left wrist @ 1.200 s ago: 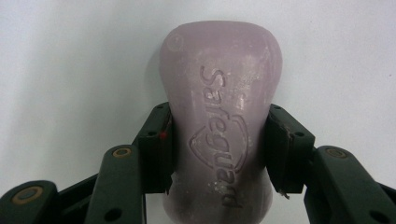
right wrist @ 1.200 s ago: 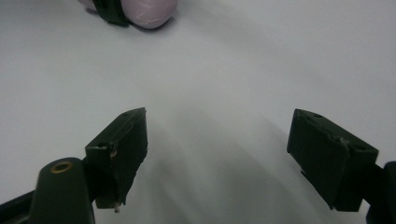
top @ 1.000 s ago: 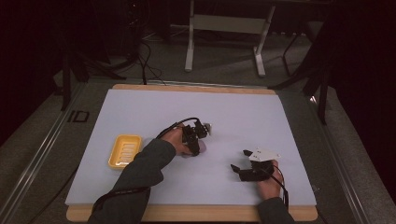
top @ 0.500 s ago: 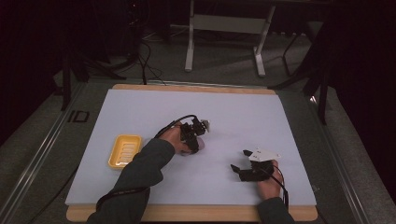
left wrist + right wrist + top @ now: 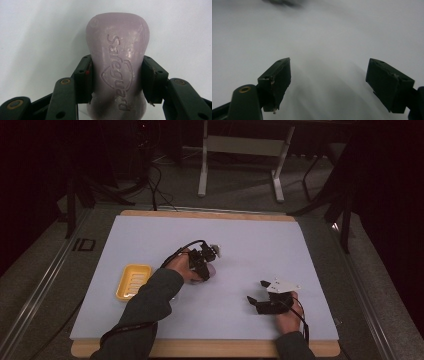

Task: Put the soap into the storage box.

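Left gripper (image 5: 116, 82) has the soap (image 5: 117, 62) pinched at its waist between both pads, low over the mat. Grasp looks done; next comes carrying it over to the yellow dish (image 5: 133, 281) on its left. Right gripper (image 5: 328, 87) sits wide, empty.

Landmark: yellow soap dish (image 5: 133, 281). Left sleeve (image 5: 150, 302) lies just right of it, barring that side. Bare white mat (image 5: 150, 235) behind and left of dish: open passage. Right gripper (image 5: 256, 301) well right; wide bare stretch between.
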### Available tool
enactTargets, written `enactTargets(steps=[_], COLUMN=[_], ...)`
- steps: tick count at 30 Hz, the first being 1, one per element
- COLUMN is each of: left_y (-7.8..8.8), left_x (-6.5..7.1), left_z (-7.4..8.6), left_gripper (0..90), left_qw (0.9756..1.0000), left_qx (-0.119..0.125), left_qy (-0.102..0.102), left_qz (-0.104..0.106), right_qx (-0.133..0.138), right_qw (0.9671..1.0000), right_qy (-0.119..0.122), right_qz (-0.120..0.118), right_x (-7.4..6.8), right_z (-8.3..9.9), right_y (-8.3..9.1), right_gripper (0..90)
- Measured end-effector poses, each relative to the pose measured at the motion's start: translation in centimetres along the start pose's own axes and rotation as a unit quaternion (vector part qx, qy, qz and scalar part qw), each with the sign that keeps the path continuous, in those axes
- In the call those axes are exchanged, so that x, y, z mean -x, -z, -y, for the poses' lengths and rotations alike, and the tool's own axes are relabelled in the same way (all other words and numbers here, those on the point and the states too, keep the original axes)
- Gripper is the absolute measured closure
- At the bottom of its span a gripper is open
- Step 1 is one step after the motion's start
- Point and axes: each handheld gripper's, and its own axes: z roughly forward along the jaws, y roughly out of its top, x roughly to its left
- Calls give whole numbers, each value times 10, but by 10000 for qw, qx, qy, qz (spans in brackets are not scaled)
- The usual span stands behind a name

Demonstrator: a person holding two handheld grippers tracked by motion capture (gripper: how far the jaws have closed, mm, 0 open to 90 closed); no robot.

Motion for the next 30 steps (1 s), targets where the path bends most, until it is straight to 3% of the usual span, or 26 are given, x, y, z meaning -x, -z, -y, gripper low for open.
enactTargets(steps=[10,30], left_y=[7,23], left_x=[-3,-15], left_z=[8,27], left_gripper=[498,498], left_qw=[9999,9987], left_qx=[44,216], left_qy=[78,456], left_qz=[-63,-108], right_qx=[26,47], right_qw=[10000,10000], right_qy=[-17,-21], right_qz=[1,18], right_x=[0,0], right_z=[0,0], right_y=[0,1], right_gripper=[197,198])
